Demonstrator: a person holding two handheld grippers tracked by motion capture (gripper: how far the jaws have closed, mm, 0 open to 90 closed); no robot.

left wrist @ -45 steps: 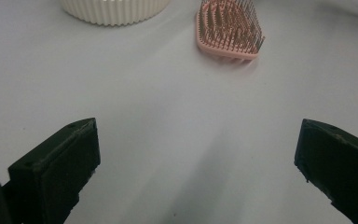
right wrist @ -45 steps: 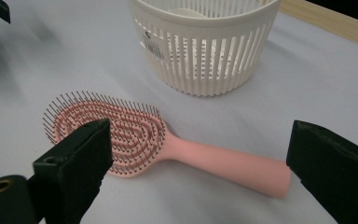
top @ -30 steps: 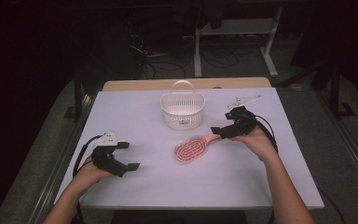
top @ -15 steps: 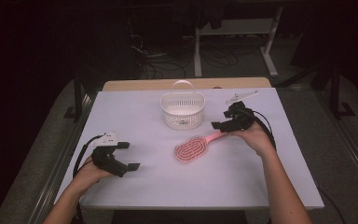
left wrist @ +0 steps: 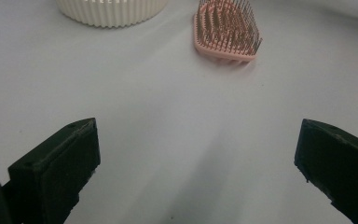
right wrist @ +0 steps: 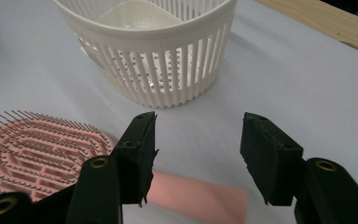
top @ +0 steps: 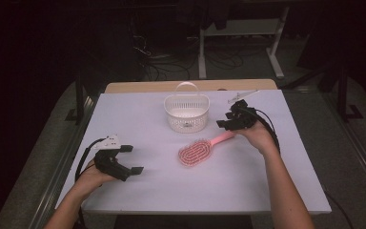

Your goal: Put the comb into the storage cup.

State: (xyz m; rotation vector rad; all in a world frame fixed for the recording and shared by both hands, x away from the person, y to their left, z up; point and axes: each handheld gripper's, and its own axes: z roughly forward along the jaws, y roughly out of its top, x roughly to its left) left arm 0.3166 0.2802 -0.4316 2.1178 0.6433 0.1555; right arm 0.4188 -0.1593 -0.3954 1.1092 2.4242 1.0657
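A pink hairbrush (top: 195, 153) lies bristles up at mid-table, its handle (top: 221, 139) pointing to the back right. My right gripper (top: 225, 123) hovers at the handle's end. In the right gripper view, the right gripper (right wrist: 198, 144) is open: the jaws have just been closing and stand either side above the pink handle (right wrist: 200, 198) without pressing on it. Just beyond stands a white slotted basket (top: 187, 114), and the brush head (right wrist: 37, 144) lies at the left. My left gripper (top: 132, 159) rests open and empty at the near left, facing the brush (left wrist: 226, 30) and the basket (left wrist: 112, 9).
A small pale object (top: 242, 95) lies at the back right of the white tabletop (top: 138, 124). A wooden strip (top: 138, 87) runs along the far edge. Black cables trail from both grippers. Dark floor and stands surround the table.
My right gripper has slid left and slightly down over the brush handle's end, and its jaws have narrowed. The left gripper, the brush and the basket have stayed put.
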